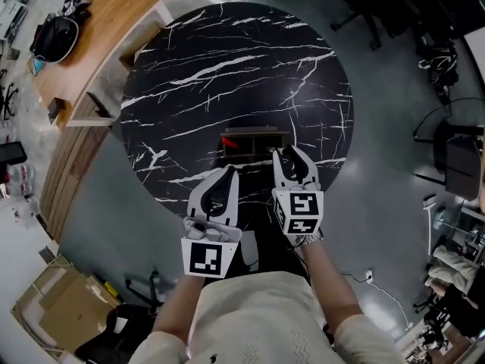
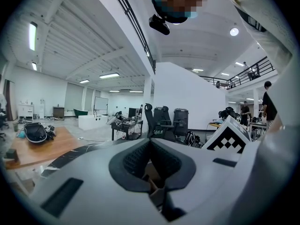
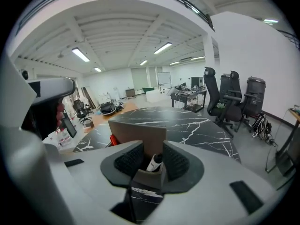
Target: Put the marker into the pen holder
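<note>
- marker (image 3: 154,162) leans upright in the pen holder (image 1: 254,133) by the bench's (image 1: 227,59) near edge, right between the right gripper's (image 1: 291,156) jaws (spread, not pinching it)
- left gripper (image 1: 225,177) sits farther off, jaws together and empty

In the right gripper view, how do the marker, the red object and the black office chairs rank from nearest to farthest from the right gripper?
1. marker: between the open jaws of the right gripper.
2. red object: to the left, beside the pen holder.
3. black office chairs: far right, beyond the table.
</note>
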### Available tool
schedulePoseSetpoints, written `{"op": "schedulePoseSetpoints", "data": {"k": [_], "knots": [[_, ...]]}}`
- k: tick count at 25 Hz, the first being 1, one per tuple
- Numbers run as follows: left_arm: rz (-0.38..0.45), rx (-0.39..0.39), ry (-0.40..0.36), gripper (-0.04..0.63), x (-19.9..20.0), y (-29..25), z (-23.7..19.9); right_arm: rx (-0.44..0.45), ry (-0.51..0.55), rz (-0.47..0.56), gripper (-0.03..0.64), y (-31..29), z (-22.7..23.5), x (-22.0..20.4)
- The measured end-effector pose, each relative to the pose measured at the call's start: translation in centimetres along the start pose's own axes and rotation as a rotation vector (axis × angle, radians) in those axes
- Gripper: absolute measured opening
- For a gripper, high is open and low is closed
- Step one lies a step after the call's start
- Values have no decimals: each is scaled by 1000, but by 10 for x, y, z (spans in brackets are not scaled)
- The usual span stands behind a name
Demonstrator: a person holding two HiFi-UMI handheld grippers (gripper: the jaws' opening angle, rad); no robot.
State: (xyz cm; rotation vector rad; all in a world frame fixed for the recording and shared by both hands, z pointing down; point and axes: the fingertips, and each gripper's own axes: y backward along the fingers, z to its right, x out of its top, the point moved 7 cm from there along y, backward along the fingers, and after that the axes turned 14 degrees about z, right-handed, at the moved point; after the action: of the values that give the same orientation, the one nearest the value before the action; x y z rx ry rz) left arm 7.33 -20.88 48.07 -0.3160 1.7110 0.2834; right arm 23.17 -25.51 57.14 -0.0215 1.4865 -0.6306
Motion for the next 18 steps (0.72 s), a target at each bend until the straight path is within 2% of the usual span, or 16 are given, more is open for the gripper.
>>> {"op": "schedulePoseSetpoints", "data": {"k": [6, 10, 15, 18], "knots": [[31, -13, 3, 9, 17, 5, 6, 34, -14, 70, 115, 25, -11, 36], [62, -21, -5, 9, 33, 11, 10, 84, -32, 162, 114, 50, -25, 70], [106, -32, -5, 9, 58, 12, 15, 119, -15, 256, 17, 73, -38, 108], [136, -43, -14, 9, 71, 12, 18, 146, -17, 277, 17, 86, -46, 122]]}}
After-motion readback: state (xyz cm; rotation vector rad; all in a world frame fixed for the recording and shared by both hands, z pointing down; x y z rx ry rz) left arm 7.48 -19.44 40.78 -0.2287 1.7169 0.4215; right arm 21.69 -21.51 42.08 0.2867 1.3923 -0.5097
